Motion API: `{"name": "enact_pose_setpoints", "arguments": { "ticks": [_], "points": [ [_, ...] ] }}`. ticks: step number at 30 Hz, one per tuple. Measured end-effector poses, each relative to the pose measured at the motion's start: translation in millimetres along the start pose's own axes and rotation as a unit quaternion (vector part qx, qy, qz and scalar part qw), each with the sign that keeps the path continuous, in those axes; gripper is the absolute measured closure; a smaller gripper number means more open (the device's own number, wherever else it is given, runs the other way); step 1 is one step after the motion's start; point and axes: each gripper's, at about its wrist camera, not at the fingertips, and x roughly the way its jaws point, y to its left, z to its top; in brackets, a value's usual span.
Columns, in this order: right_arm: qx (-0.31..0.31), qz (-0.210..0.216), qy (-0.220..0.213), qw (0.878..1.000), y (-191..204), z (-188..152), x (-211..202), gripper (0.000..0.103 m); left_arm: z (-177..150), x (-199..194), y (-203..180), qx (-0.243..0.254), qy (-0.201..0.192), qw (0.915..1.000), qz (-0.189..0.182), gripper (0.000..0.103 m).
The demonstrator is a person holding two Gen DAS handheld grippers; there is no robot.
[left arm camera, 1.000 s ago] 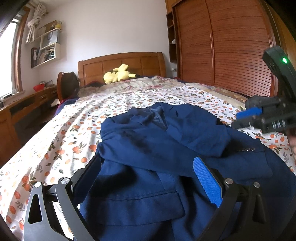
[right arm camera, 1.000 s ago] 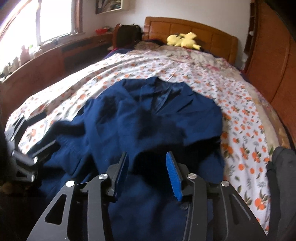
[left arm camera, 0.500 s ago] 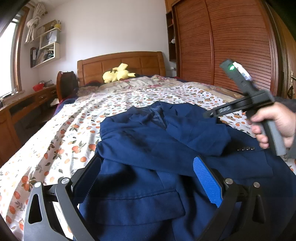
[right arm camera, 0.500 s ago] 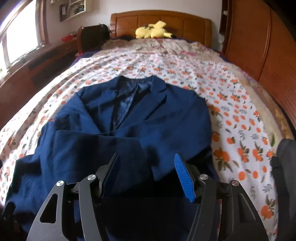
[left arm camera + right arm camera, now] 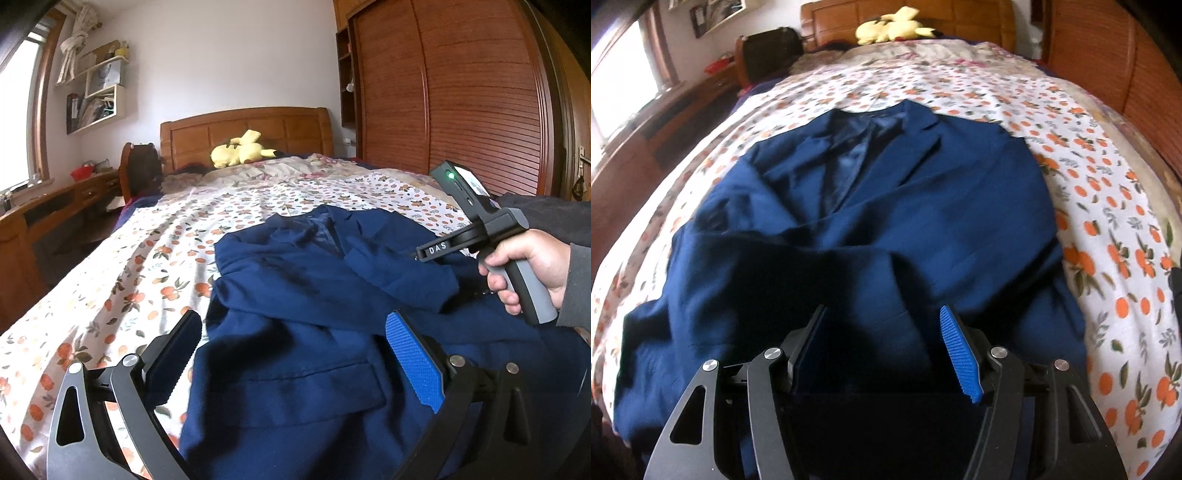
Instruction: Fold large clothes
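Spread across the orange-print bedspread (image 5: 1108, 206), collar toward the headboard: the navy suit jacket (image 5: 886, 206), both sleeves now crossed over its front. Lifted clear within the last second and drawn back above the hem — the right gripper (image 5: 882, 350), jaws spread, nothing between them. Unmoved over the near left edge: the left gripper (image 5: 295, 354), likewise spread and empty (sleeve step apparently finished). Likely next — hem up toward collar.
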Motion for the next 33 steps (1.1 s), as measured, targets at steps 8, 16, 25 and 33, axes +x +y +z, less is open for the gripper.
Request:
{"name": "enact_pose_setpoints", "arguments": {
  "ticks": [8,16,25,33],
  "points": [
    [-0.031,0.02,-0.007,0.999,28,-16,-15,0.093,-7,-17,19,-0.015,0.001,0.9999,0.007,0.003],
    [-0.064,0.065,-0.046,0.995,59,-27,-60,0.094,-13,-24,25,-0.012,0.002,0.9997,0.021,0.003],
    [-0.135,0.12,-0.07,0.981,116,-51,-101,0.089,-13,-23,32,-0.021,0.007,0.9992,0.034,0.003],
    [-0.157,0.152,-0.092,0.972,134,-55,-136,0.08,-18,-33,57,-0.041,0.004,0.9974,0.059,0.003]
  ]
}}
